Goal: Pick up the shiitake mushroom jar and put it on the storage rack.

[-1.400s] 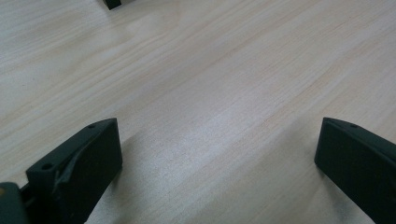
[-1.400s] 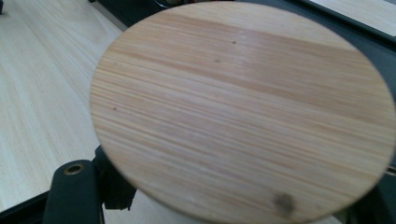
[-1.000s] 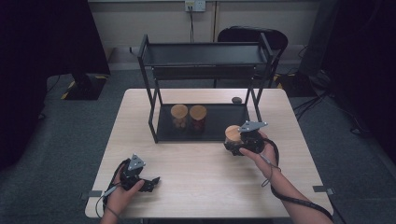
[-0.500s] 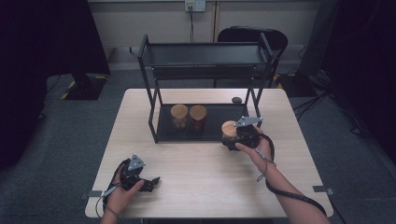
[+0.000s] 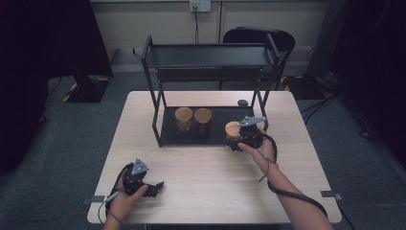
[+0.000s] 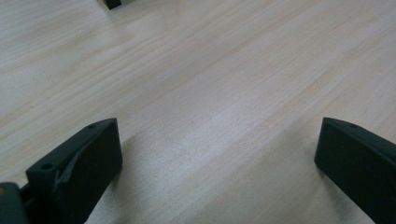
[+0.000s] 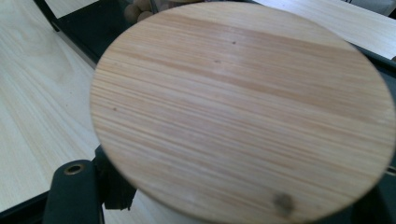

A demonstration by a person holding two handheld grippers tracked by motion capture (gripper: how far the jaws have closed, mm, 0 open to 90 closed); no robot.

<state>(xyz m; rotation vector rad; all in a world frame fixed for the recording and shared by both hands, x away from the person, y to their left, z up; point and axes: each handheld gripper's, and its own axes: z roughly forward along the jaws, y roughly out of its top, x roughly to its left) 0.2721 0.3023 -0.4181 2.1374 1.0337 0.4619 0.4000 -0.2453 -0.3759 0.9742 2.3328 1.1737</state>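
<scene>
Jars [image 5: 193,120] with wooden lids on rack [image 5: 167,132], right claw [image 5: 238,139] pinching third jar [image 5: 233,129], left claw [image 5: 155,187] spread.

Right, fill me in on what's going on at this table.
A person is loading jars onto a black rack. The right gripper is shut on a wood-lidded jar at the bottom shelf's right end, beside two jars already there. The left gripper rests open and empty near the table's front edge.

Pale matt wood-grain table [image 6: 224,93], smooth wooden jar lid [image 7: 243,107], black metal rack [image 5: 210,55]
</scene>
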